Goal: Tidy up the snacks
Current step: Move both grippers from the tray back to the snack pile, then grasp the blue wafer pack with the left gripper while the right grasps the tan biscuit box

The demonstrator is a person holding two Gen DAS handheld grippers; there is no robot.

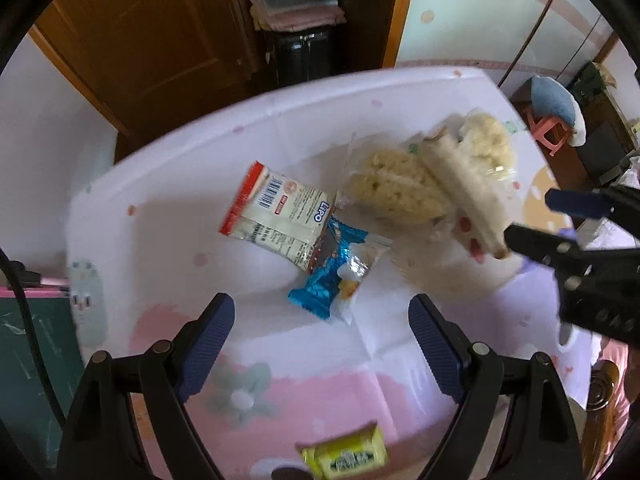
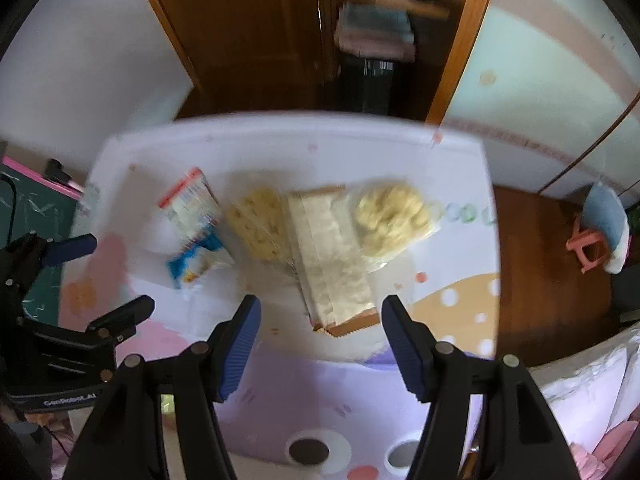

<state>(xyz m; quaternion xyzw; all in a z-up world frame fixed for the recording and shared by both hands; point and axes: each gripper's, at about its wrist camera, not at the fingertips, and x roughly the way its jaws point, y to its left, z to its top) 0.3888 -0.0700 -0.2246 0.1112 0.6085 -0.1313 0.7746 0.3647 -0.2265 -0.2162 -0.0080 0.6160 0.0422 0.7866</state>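
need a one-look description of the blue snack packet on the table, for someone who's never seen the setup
Start at the table with the pink-and-white patterned cloth, where the snacks lie in a loose row. At the row's end sits a white packet with a red edge and a barcode; the blue packet lies partly tucked under it. It is the only shiny blue foil wrapper; the others are clear bags of pale snacks.

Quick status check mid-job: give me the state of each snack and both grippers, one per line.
left gripper: open, empty, above the table
right gripper: open, empty
red-edged Lipo packet: sealed, lying flat
blue packet: sealed, partly under the Lipo packet
long cracker pack: lying flat between two clear bags
yellow packet: lying at the table's near edge
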